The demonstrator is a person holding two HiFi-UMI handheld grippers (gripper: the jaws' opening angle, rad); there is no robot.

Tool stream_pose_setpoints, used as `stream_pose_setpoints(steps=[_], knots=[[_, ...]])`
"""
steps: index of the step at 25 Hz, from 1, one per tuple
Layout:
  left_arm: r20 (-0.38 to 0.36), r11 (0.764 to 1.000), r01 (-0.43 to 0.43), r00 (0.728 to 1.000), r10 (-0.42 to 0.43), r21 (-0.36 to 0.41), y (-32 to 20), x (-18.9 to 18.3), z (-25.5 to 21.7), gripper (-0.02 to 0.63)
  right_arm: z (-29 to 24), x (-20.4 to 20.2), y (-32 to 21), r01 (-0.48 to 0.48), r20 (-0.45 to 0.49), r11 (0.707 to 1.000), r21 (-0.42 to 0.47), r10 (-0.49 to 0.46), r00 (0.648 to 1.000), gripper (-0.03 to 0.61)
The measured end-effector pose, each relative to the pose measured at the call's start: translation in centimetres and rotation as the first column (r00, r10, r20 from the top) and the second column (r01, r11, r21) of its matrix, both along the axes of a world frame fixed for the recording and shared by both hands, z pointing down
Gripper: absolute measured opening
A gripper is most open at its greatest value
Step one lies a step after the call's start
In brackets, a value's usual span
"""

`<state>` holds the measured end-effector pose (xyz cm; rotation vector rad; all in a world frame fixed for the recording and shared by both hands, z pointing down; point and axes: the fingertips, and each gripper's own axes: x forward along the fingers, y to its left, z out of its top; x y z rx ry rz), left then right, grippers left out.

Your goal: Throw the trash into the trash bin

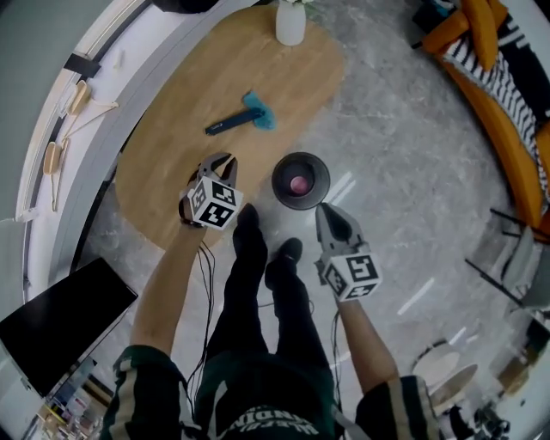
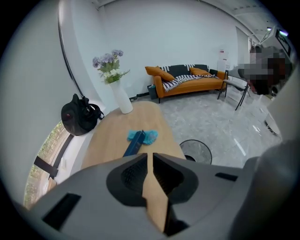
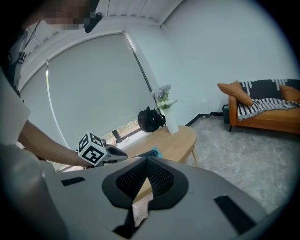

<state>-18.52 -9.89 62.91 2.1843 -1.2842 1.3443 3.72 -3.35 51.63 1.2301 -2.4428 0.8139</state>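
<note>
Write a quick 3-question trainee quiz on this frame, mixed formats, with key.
1. True or false: the blue brush lies on the wooden table.
2. Where is the trash bin? A) on the table B) on the floor beside the table C) on a shelf
3. What stands at the table's far end?
Key: 1 true; 2 B; 3 a white vase with flowers.

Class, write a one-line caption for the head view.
Person stands by a table, left gripper over its edge, right gripper near the floor bin.
</note>
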Motion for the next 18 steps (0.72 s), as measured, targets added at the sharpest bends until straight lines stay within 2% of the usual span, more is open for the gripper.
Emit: stream_pose_setpoints(steps=[3,11,18], knots=[[0.013,1.0,0.007,1.0,-0.006,-0.005,-0.7,-2.5,0.6,0.025,0.4,-2.1,-0.7,0.026,-0.012,1.0,-0.011,-0.026,1.0,0.002],[0.051,0.997,-0.042,0.998,0.045,-0.069,-3.6,-7.6,4.2,0.192,1.5,-6.5,-3.6,0.03,-0.039,0.999,-0.045,-0.032,0.999,0.002],[0.089,0.984,-0.121,0.987,0.133,-0.133,-6.9,-10.0,8.0,0.202,3.4,-7.9,-5.0,-0.008,-0.064,0.996,-0.087,0.003,0.998,0.002]])
